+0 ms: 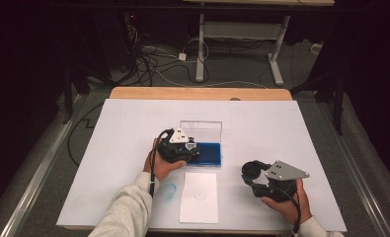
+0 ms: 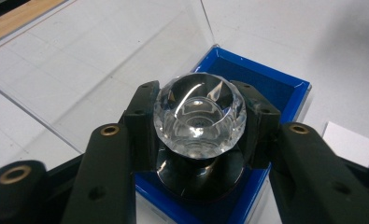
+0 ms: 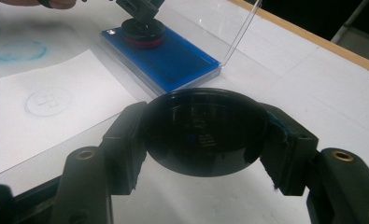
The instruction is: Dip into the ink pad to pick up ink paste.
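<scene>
A stamp with a faceted clear knob (image 2: pixel 199 114) and a black round base stands on the blue ink pad (image 2: pixel 271 86), and my left gripper (image 2: pixel 199 130) is shut on that knob. From above, the left gripper (image 1: pixel 188 148) sits over the left end of the ink pad (image 1: pixel 211 154). My right gripper (image 1: pixel 253 174) rests at the right front of the table, shut on a black round cap (image 3: pixel 205 130). In the right gripper view, the stamp's base (image 3: pixel 143 30) presses on the pad (image 3: pixel 173 60) under the left gripper.
The pad's clear lid (image 1: pixel 201 129) stands upright behind it. A white paper sheet (image 1: pixel 199 197) with a faint round stamp print lies in front of the pad. A blue ring mark (image 1: pixel 169 190) lies on the white table cover, left of the paper.
</scene>
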Motion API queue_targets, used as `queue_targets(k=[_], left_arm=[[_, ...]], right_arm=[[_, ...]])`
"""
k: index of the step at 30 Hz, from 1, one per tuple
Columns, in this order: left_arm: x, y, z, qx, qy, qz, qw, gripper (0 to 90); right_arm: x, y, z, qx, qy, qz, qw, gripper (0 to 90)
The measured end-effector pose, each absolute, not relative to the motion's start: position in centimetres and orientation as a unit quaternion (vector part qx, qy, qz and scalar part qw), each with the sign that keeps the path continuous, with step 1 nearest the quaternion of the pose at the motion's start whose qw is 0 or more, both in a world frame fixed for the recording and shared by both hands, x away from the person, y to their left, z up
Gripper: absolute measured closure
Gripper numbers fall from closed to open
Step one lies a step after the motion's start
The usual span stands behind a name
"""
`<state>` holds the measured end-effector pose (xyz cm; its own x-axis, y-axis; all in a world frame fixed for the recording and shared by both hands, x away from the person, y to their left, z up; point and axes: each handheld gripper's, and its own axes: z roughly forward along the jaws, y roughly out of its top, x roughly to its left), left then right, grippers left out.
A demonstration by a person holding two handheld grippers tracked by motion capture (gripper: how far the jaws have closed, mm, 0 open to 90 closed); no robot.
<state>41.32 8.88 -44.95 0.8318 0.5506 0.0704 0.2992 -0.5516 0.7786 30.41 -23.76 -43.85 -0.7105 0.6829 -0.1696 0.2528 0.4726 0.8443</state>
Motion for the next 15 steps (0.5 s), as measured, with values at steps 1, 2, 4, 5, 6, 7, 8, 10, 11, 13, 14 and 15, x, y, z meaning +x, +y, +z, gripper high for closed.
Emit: queue_targets(k=[1, 2, 4, 5, 6, 7, 8, 10, 11, 13, 14, 15], left_arm=[[41.29, 8.77, -44.92, 0.868, 0.244, 0.158, 0.403, 54.3], [41.27, 8.71, -44.89, 0.869, 0.245, 0.158, 0.401, 54.3], [41.29, 8.67, -44.89, 0.869, 0.246, 0.158, 0.400, 54.4], [41.30, 8.65, -44.88, 0.869, 0.246, 0.157, 0.400, 54.3], [41.35, 8.65, -44.83, 0.869, 0.249, 0.156, 0.398, 54.4], [41.35, 8.65, -44.83, 0.869, 0.249, 0.156, 0.398, 54.3], [41.40, 8.65, -44.79, 0.871, 0.249, 0.155, 0.395, 54.4], [41.50, 8.58, -44.73, 0.871, 0.252, 0.153, 0.393, 54.4], [41.52, 8.54, -44.70, 0.872, 0.252, 0.152, 0.391, 54.4], [41.44, 8.45, -44.63, 0.873, 0.254, 0.152, 0.387, 54.4], [41.44, 8.45, -44.63, 0.873, 0.254, 0.152, 0.387, 54.4], [41.34, 8.45, -44.59, 0.874, 0.255, 0.152, 0.384, 54.3]], right_arm=[[30.41, -23.73, -43.87, 0.285, 0.821, 0.426, 0.251, 38.2], [30.40, -23.70, -43.89, 0.285, 0.821, 0.426, 0.251, 38.2], [30.38, -23.67, -43.90, 0.285, 0.821, 0.426, 0.250, 38.1], [30.38, -23.66, -43.90, 0.284, 0.822, 0.426, 0.251, 38.1], [30.38, -23.66, -43.89, 0.284, 0.821, 0.426, 0.251, 38.2], [30.39, -23.66, -43.89, 0.285, 0.821, 0.426, 0.251, 38.2], [30.40, -23.68, -43.90, 0.284, 0.822, 0.425, 0.251, 38.2], [30.42, -23.69, -43.92, 0.284, 0.822, 0.425, 0.251, 38.2], [30.39, -23.66, -43.94, 0.285, 0.822, 0.424, 0.251, 38.2], [30.37, -23.64, -43.94, 0.284, 0.822, 0.425, 0.251, 38.1], [30.37, -23.64, -43.94, 0.285, 0.822, 0.425, 0.251, 38.1], [30.38, -23.65, -43.94, 0.285, 0.822, 0.426, 0.251, 38.1]])
